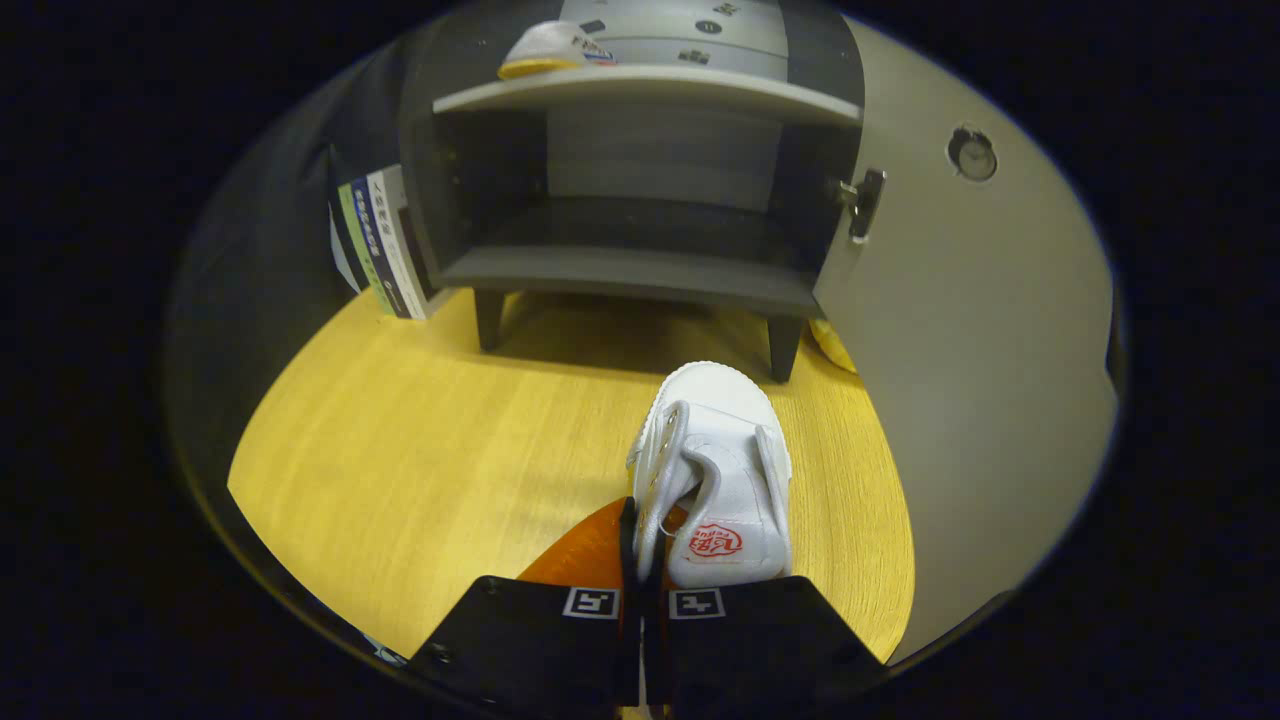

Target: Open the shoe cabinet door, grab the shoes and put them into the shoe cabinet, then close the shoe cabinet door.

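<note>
A white canvas shoe (722, 470) with a red mark on its tongue hangs just ahead of my fingers, toe pointing at the cabinet. My gripper (640, 540) is shut on the shoe's side wall near the heel. The grey shoe cabinet (640, 270) stands beyond it on short legs, its lower compartment bare. Its door (980, 380) is swung wide to the right, with a round knob (972, 154) and a hinge (865, 203). A second white shoe (550, 50) with a yellow sole lies on the cabinet's top shelf.
Wooden table top (430, 450) runs from my fingers to the cabinet's legs. Several upright books or boxes (380, 240) lean against the cabinet's left side. A small yellow thing (835, 345) peeks out behind the right leg, by the door's lower edge.
</note>
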